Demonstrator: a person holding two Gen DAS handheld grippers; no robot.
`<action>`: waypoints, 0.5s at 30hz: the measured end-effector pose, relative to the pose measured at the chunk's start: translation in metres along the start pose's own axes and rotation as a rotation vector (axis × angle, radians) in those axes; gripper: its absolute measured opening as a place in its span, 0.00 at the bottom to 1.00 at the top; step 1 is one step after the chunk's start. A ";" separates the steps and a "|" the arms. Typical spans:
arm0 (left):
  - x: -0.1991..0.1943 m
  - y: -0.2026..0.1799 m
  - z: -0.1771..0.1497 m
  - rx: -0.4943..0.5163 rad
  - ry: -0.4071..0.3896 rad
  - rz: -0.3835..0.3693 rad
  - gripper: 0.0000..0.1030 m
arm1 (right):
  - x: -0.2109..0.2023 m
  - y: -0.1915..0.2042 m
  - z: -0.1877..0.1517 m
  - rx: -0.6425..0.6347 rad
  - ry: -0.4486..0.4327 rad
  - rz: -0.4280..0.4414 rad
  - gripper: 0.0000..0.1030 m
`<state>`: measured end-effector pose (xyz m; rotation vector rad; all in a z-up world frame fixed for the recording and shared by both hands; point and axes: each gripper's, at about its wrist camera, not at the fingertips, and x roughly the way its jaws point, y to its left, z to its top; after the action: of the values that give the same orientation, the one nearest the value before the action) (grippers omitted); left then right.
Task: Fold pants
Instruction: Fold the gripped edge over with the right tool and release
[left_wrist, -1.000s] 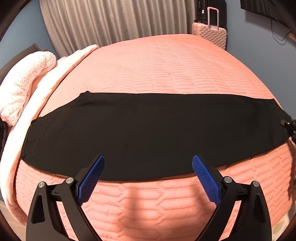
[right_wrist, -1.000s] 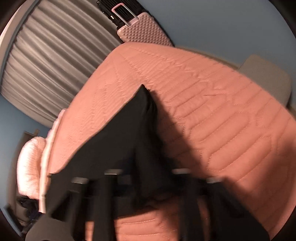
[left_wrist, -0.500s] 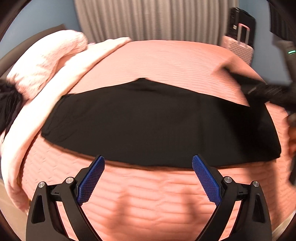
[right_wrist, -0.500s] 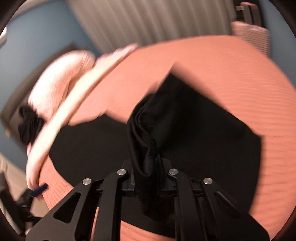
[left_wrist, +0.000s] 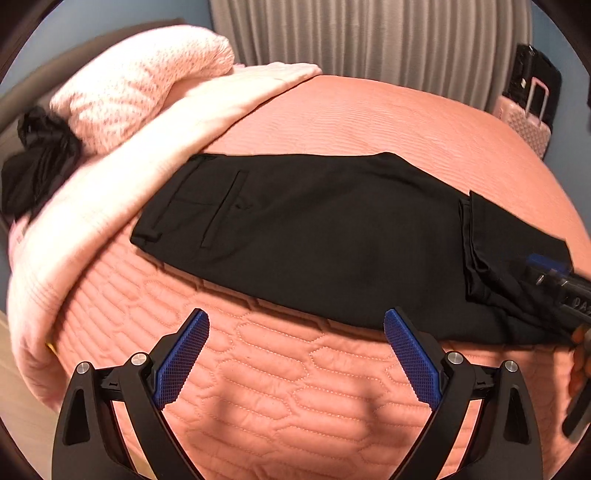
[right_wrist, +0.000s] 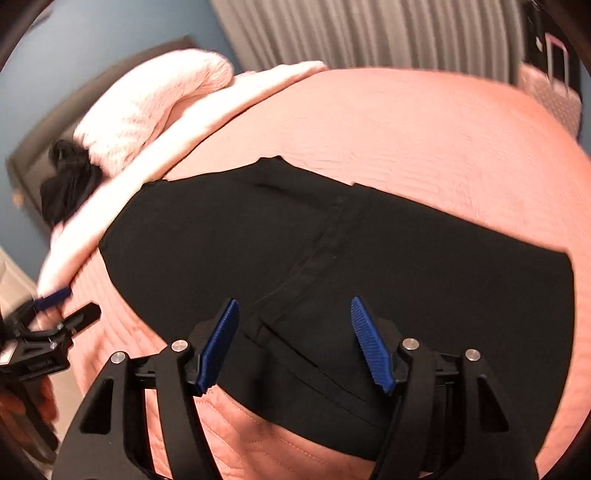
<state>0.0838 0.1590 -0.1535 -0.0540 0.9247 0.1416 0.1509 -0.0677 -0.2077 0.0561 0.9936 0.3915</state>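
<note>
Black pants (left_wrist: 314, 236) lie flat across a salmon quilted bed (left_wrist: 369, 122), waistband and back pocket at the left, the leg end folded over on top at the right. My left gripper (left_wrist: 295, 354) is open and empty, just short of the pants' near edge. My right gripper (right_wrist: 295, 339) is open and empty, its fingers over the folded-over cuff end of the pants (right_wrist: 332, 266). In the left wrist view the right gripper (left_wrist: 554, 277) shows at the far right, on the fold.
A pale pink blanket (left_wrist: 147, 122) and a speckled pink pillow (left_wrist: 140, 77) lie along the bed's left side, with a dark garment (left_wrist: 37, 166) beside them. Grey curtains (left_wrist: 369, 37) and a pink suitcase (left_wrist: 528, 122) stand behind the bed.
My right gripper carried the leg end leftward over the pants, laid it down as a fold and opened. The left gripper shifted left, staying open.
</note>
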 end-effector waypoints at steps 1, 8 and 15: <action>0.003 0.003 0.001 -0.022 0.014 -0.011 0.92 | 0.014 0.006 -0.001 -0.041 0.061 -0.043 0.60; 0.043 0.099 0.023 -0.399 0.024 -0.159 0.92 | -0.033 0.038 -0.001 -0.099 -0.029 -0.079 0.70; 0.120 0.154 0.055 -0.522 0.062 -0.204 0.92 | -0.069 0.040 -0.017 -0.063 -0.059 -0.085 0.71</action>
<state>0.1761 0.3289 -0.2145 -0.6369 0.9189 0.1897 0.0915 -0.0572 -0.1526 -0.0310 0.9215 0.3411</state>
